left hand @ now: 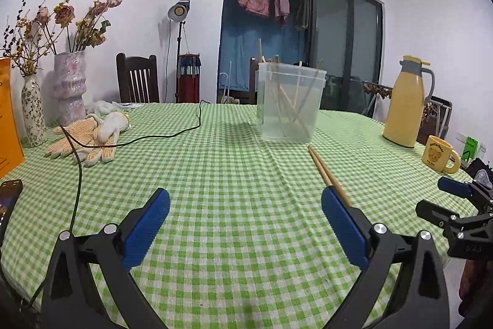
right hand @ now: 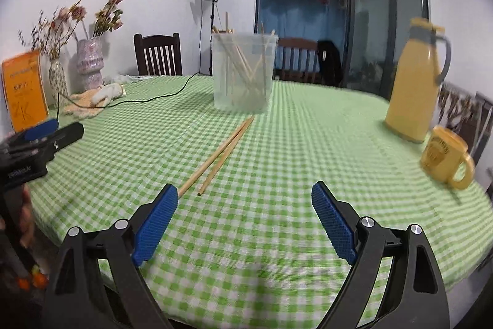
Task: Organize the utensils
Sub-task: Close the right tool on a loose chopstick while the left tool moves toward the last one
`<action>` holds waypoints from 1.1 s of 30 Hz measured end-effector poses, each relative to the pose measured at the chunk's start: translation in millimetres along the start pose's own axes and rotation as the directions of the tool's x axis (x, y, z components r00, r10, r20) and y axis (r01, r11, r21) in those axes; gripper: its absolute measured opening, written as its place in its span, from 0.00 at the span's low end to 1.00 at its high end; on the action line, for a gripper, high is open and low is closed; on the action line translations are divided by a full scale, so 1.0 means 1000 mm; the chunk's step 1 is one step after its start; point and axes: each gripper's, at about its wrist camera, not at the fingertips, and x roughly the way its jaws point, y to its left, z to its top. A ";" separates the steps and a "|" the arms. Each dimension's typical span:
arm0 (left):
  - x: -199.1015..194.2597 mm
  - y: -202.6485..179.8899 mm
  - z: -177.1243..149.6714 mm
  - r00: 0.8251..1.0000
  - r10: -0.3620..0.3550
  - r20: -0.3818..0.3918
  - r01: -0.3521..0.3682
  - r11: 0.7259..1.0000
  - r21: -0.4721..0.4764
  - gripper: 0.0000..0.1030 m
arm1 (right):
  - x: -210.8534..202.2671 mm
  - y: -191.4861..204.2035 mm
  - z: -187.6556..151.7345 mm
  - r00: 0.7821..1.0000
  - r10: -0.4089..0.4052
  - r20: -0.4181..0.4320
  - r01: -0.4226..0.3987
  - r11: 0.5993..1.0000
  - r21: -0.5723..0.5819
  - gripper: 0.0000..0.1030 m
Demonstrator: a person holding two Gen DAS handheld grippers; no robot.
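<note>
Two wooden chopsticks [right hand: 220,154] lie side by side on the green checked tablecloth [right hand: 277,150], their far tips near a clear plastic container [right hand: 243,73] that holds several more chopsticks. In the left wrist view the pair [left hand: 323,167] runs behind my left gripper's right finger, in front of the container [left hand: 289,104]. My left gripper [left hand: 245,202] is open over bare cloth. My right gripper [right hand: 245,199] is open too, with the chopsticks' near ends just beyond its left fingertip. Each gripper shows at the edge of the other's view, the right gripper [left hand: 453,196] and the left gripper [right hand: 58,128].
A yellow thermos jug [right hand: 413,82] and a yellow mug [right hand: 446,156] stand at the right. Work gloves [left hand: 89,137], a black cable [left hand: 138,141], two vases with dried flowers [left hand: 66,82] and an orange box [right hand: 26,88] sit at the left. Chairs stand behind the table.
</note>
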 end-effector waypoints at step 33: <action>0.077 -0.032 0.022 0.973 -0.095 -0.210 0.135 0.974 0.184 0.93 | 0.105 0.013 0.020 0.937 0.020 -0.348 -0.024 1.000 -0.007 0.06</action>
